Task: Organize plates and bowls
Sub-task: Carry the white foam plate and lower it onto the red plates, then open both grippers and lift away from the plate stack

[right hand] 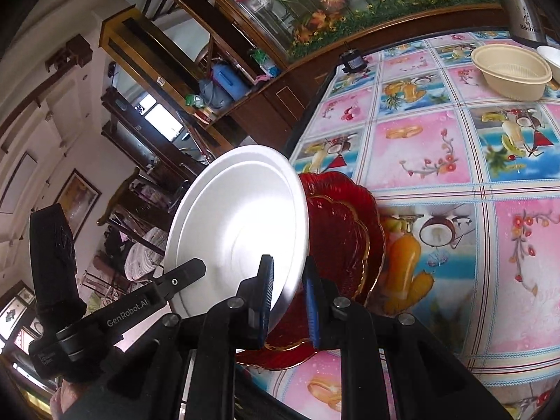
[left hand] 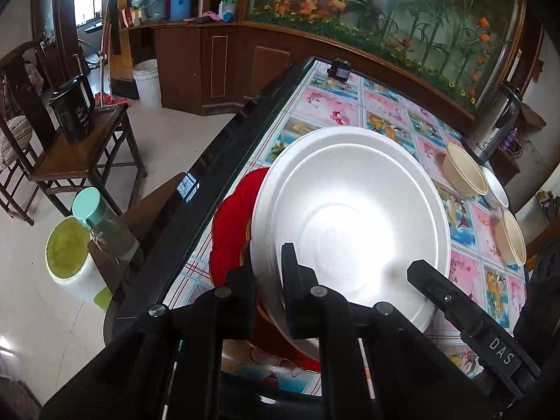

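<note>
A white plate (left hand: pixel 350 217) (right hand: pixel 241 224) with a stepped rim hangs tilted over the table's near left corner. My left gripper (left hand: pixel 269 290) is shut on its near rim. My right gripper (right hand: pixel 288 290) is shut on the opposite edge of the same plate. Each wrist view shows the other gripper's finger lying on the plate (left hand: pixel 455 301) (right hand: pixel 175 280). Under the plate, two red scalloped glass plates (right hand: pixel 350 231) (left hand: pixel 231 231) with gold rims lie stacked on the tablecloth. A beige bowl (left hand: pixel 463 175) (right hand: pixel 511 70), a white bowl (left hand: pixel 495 189) (right hand: pixel 549 56) and another beige bowl (left hand: pixel 511 241) stand farther right.
The table (left hand: pixel 217 161) has a glass top over a patterned cloth (right hand: pixel 437 147) and a dark edge. A steel kettle (left hand: pixel 497 122) (right hand: pixel 525 7) and a small black device (left hand: pixel 339 68) (right hand: pixel 351 59) stand at the far side. Left of the table are a chair with a black mug (left hand: pixel 73 108) and a green-lidded bottle (left hand: pixel 101 224).
</note>
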